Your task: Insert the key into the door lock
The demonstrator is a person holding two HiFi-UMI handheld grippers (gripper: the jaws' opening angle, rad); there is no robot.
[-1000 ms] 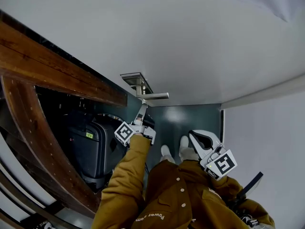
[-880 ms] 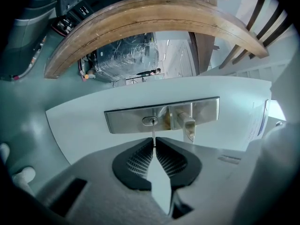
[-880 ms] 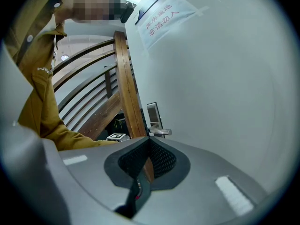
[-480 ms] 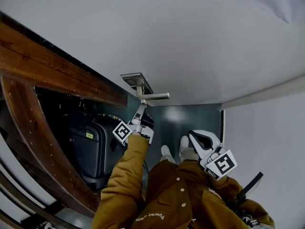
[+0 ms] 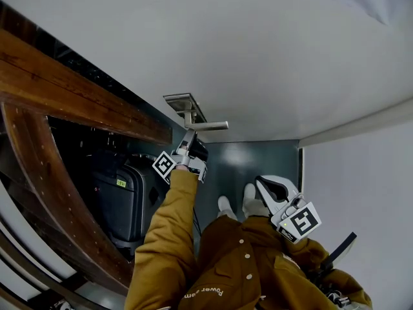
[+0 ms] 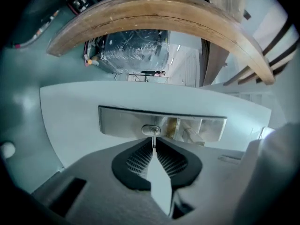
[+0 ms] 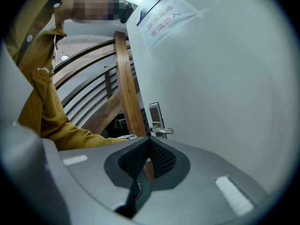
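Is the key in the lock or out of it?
Barely in, if at all: the key, held by the left gripper, has its tip at the keyhole; most of its blade shows outside.

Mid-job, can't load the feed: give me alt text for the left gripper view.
The left gripper, dark ribbed jaws shut, pinches a thin silver key, its tip at the round keyhole of a brushed metal lock plate on the pale door. A curved wooden handrail arcs overhead.

Key (image 6: 153,143) at the door lock (image 6: 122,123)
Thin, silver, edge-on; its tip meets the round keyhole (image 6: 151,130) in the steel plate.
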